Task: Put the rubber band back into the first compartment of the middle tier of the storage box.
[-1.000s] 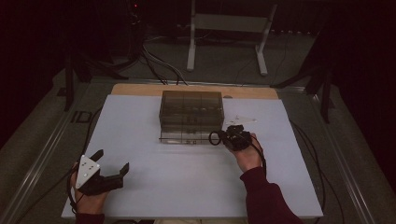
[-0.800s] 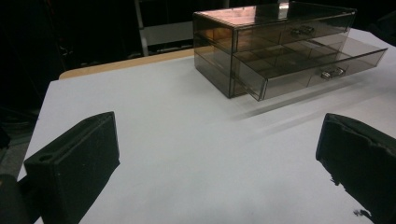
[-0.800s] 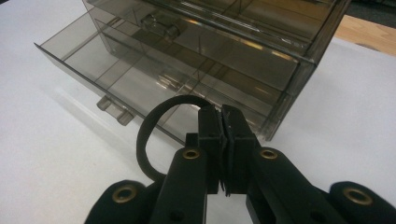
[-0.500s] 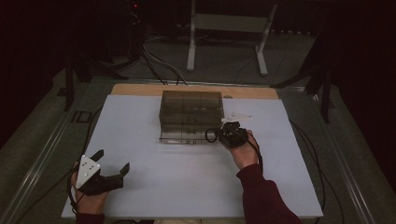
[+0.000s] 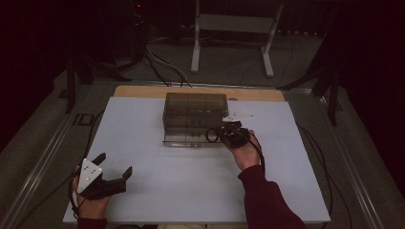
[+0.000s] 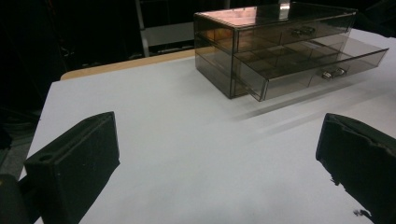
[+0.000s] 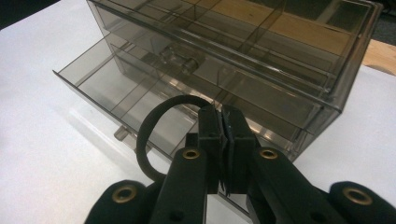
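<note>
A dim room: white table [image 5: 157,191], grey floor [image 5: 229,76], white stand [image 5: 234,28] behind.

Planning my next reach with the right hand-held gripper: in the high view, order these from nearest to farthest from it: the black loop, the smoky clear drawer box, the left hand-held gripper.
1. Black rubber loop: pinched in the right hand-held gripper, on its left.
2. Smoky clear plastic drawer box: just behind, bottom drawer pulled open.
3. Left hand-held gripper: far off at the table's near left corner.
</note>
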Action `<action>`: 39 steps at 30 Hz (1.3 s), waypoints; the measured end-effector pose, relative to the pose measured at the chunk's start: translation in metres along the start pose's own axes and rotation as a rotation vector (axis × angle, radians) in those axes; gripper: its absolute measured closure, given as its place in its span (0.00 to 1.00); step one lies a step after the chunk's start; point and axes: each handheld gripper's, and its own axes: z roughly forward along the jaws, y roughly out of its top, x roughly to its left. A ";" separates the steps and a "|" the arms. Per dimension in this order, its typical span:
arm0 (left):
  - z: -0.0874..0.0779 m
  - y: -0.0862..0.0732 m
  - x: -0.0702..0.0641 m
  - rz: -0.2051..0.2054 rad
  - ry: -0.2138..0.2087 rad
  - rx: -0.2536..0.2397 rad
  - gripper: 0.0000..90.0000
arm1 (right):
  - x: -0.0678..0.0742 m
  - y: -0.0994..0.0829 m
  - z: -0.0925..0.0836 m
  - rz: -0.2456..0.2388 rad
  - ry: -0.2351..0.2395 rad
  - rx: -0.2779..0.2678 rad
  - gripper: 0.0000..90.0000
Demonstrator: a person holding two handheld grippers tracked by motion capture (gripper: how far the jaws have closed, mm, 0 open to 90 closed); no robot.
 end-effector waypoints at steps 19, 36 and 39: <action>0.000 0.000 0.001 0.000 0.004 -0.001 0.00 | 0.011 0.010 0.014 0.003 0.015 -0.004 0.98; 0.001 0.000 0.001 -0.003 0.004 -0.002 0.00 | 0.021 0.020 0.021 0.001 0.027 -0.012 0.98; 0.001 -0.001 0.001 -0.003 0.004 -0.002 0.00 | 0.022 0.021 0.022 0.004 0.030 -0.015 0.98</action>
